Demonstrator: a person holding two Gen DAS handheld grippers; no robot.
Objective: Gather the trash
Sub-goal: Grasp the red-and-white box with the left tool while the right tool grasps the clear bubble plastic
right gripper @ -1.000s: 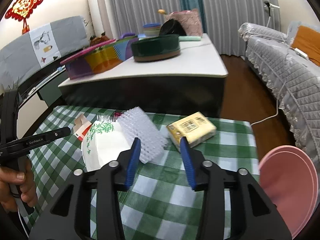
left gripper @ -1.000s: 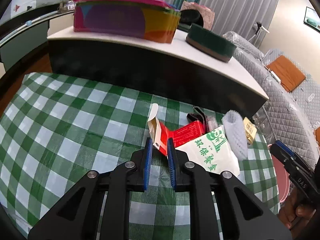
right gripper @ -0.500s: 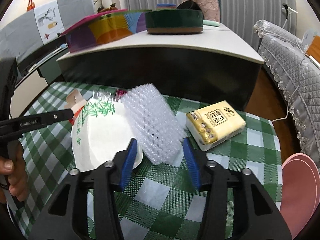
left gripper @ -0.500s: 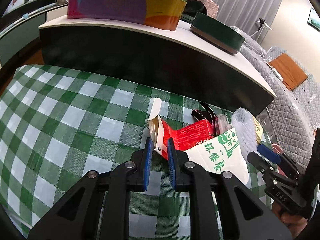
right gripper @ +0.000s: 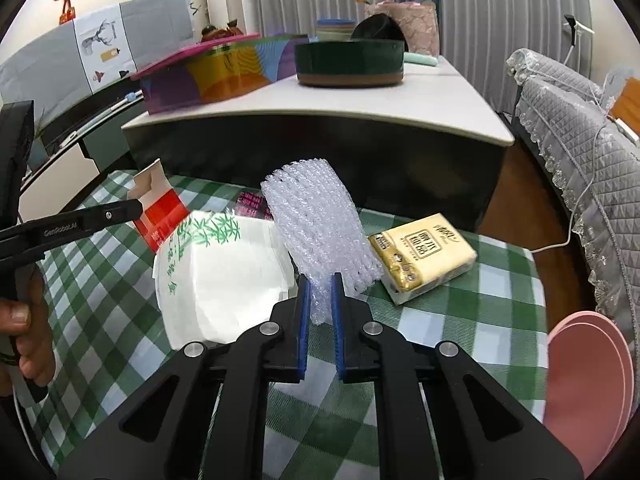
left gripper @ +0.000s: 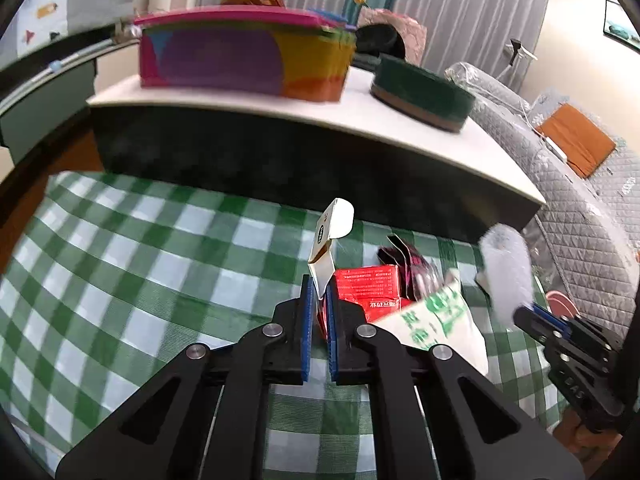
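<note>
My left gripper is shut on the open end of a red and white carton and lifts it off the green checked tablecloth; the carton also shows in the right wrist view. My right gripper is shut on a clear bubble-wrap piece, which stands up from the jaws and shows blurred in the left wrist view. A white paper bag with green print lies between the two, beside a dark pink wrapper.
A yellow tissue pack lies on the cloth to the right. A pink round bin stands at the right edge. Behind is a white-topped dark table with a colourful box and a green tin. A grey sofa is at right.
My right gripper has closed on the bubble wrap and raised it. My left gripper has tightened on the carton and lifted it.
</note>
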